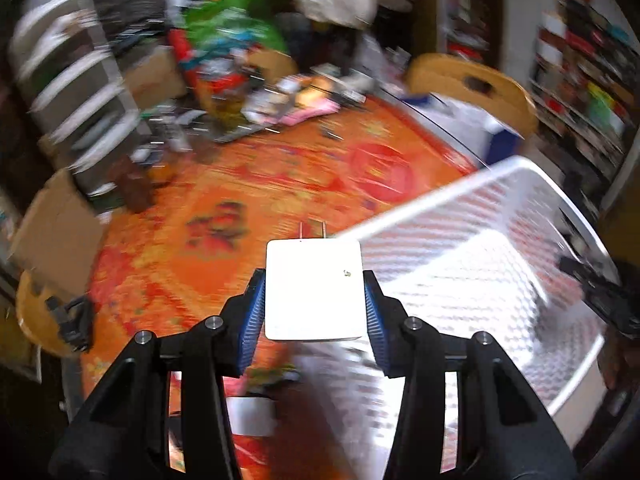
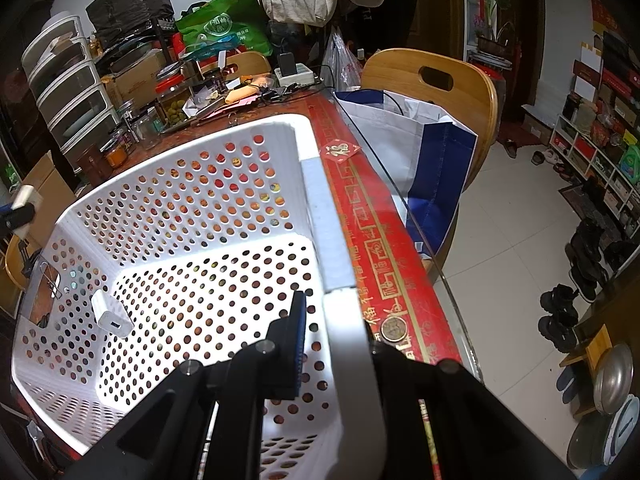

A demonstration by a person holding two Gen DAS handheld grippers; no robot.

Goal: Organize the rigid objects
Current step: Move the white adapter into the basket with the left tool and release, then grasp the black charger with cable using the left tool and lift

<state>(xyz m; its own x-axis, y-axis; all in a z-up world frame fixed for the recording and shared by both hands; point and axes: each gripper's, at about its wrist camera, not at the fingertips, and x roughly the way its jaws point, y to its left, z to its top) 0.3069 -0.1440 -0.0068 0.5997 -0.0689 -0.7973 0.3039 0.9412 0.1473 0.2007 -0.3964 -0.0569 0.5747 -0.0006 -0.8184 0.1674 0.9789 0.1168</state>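
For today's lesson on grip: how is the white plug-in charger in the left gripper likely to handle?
The charger looks like a hard, smooth block, so probably stiff but slippery. Its flat sides sit squarely between the left gripper pads, so rolling seems unlikely.

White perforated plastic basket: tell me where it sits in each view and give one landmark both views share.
Left wrist view: the white perforated plastic basket fills the lower right, blurred, beside the white plug-in charger held in the left gripper.
Right wrist view: the basket fills the centre and left; the right gripper clamps its near rim.
Shared landmark: the wooden chair with a cut-out handle.
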